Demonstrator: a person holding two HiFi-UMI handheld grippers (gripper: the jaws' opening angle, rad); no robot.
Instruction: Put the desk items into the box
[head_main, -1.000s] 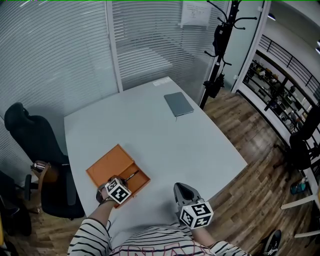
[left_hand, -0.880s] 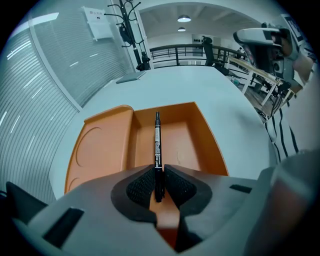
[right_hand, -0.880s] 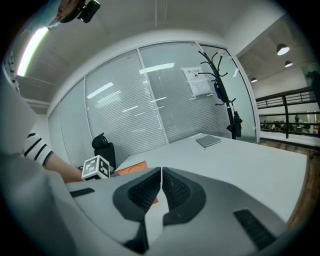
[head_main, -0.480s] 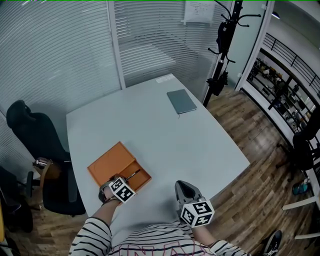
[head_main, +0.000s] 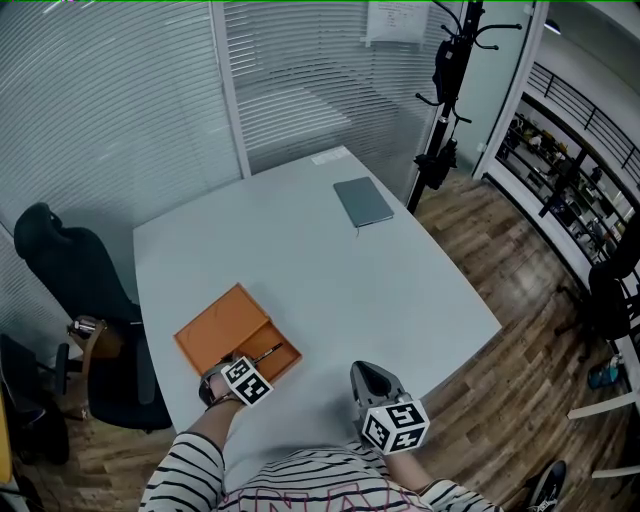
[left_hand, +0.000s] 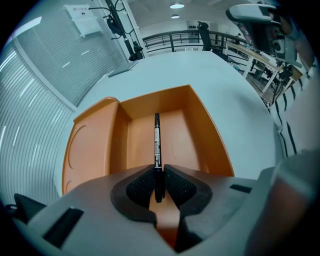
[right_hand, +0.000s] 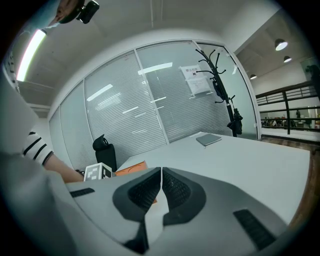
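An open orange box (head_main: 225, 325) lies near the table's front left, its lid (left_hand: 90, 145) folded out to the left of the tray (left_hand: 175, 130). My left gripper (head_main: 254, 364) sits at the tray's near end, shut on a black pen (left_hand: 157, 150). The pen points forward over the tray's inside (head_main: 267, 351). My right gripper (head_main: 364, 377) hovers at the table's front edge to the right of the box, shut with nothing between its jaws (right_hand: 161, 184). The orange box (right_hand: 132, 167) and the left gripper's marker cube (right_hand: 98, 171) show to its left.
A grey notebook (head_main: 362, 202) lies at the far right part of the pale table (head_main: 330, 270), also seen as the notebook (right_hand: 208, 139) ahead of the right gripper. A black office chair (head_main: 70, 280) stands left of the table, a coat stand (head_main: 445, 90) beyond it.
My left gripper has shifted slightly to the right at the box's near end, still holding the pen. The right gripper has not moved.
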